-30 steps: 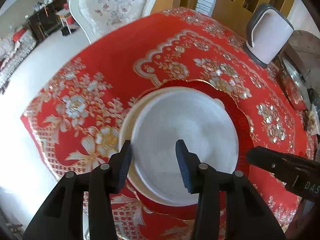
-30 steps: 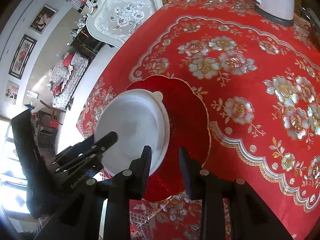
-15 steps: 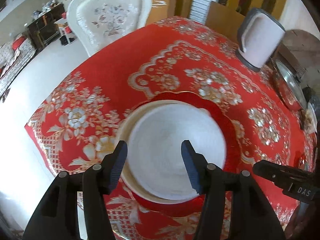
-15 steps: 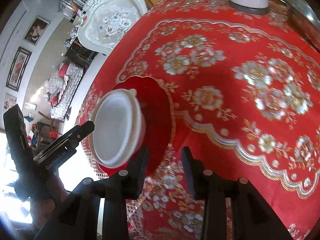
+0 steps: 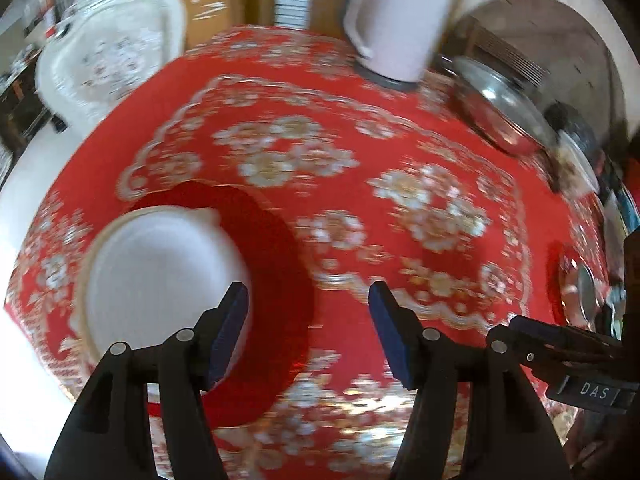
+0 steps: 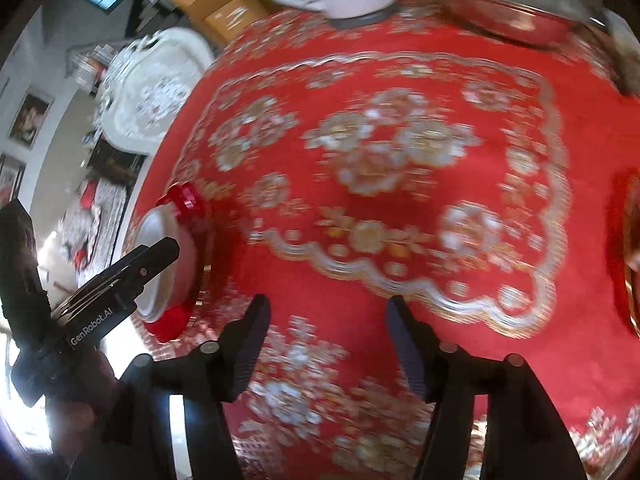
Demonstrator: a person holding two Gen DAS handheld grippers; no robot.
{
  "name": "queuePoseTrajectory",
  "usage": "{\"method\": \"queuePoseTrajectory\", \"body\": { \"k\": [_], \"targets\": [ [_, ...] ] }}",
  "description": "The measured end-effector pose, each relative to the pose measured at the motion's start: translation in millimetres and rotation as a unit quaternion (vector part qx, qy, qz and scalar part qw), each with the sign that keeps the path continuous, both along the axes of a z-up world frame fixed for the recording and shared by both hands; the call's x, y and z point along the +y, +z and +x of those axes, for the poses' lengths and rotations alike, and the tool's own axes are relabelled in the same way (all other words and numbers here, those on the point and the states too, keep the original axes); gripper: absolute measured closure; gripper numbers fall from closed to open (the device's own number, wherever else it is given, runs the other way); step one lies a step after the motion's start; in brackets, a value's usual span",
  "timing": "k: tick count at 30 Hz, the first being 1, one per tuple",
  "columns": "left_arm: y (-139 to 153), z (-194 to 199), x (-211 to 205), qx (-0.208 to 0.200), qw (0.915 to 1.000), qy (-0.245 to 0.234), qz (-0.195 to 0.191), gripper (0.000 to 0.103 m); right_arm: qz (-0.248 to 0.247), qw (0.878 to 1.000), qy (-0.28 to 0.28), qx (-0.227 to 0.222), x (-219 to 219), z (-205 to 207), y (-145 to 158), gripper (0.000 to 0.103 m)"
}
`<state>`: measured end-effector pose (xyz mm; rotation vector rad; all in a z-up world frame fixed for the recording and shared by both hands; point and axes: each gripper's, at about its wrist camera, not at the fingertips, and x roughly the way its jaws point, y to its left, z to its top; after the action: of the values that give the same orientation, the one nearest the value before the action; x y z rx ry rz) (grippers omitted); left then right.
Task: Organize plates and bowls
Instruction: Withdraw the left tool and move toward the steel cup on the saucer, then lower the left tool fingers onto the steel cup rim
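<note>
A white bowl (image 5: 160, 268) rests in a cream-rimmed dish on a red plate (image 5: 276, 264) near the table's left edge. My left gripper (image 5: 308, 332) is open, empty, and hovers just right of that stack. In the right wrist view the same stack shows edge-on as the white bowl (image 6: 160, 256) on the red plate (image 6: 192, 208), far left. My right gripper (image 6: 326, 344) is open and empty over bare tablecloth, well right of the stack. Another red plate (image 5: 568, 276) lies at the table's right side, partly hidden.
A red and gold floral tablecloth (image 5: 400, 200) covers the round table. A pale electric kettle (image 5: 396, 20) stands at the back. A steel pan lid (image 5: 500, 108) lies behind right. A white ornate chair (image 5: 112, 64) stands past the far left edge.
Both grippers have swung right, away from the bowl stack, and both views are blurred by motion. The right gripper's jaws have opened wider. The stack stays in place.
</note>
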<state>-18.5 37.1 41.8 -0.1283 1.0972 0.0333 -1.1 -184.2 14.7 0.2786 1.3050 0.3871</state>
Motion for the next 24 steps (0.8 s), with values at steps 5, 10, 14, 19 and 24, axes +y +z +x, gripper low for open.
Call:
{"method": "queuePoseTrajectory", "body": {
  "k": [5, 10, 14, 19, 24],
  "targets": [
    [-1.1, 8.5, -53.4, 0.005, 0.9984, -0.055, -0.009, 0.041, -0.005, 0.998, -0.056, 0.003, -56.5, -15.5, -1.6, 0.037],
    [-1.0, 13.5, -107.4, 0.008, 0.9935, -0.113, -0.011, 0.038, -0.011, 0.993, -0.12, 0.004, -120.5, -34.1, -1.2, 0.036],
    [-0.7, 18.5, -151.9, 0.012, 0.9879, -0.153, -0.021, 0.038, -0.012, 0.986, -0.168, 0.005, -167.3, -47.7, -1.3, 0.036],
    [1.7, 23.8, -200.9, 0.017, 0.9796, -0.198, -0.027, 0.038, -0.012, 0.974, -0.224, 0.002, -221.2, -60.7, -0.1, 0.036],
    [7.2, 29.3, -249.3, 0.011, 0.9687, -0.247, -0.024, 0.038, -0.01, 0.961, -0.277, -0.004, -269.2, -66.1, 0.6, 0.035]
  ]
}}
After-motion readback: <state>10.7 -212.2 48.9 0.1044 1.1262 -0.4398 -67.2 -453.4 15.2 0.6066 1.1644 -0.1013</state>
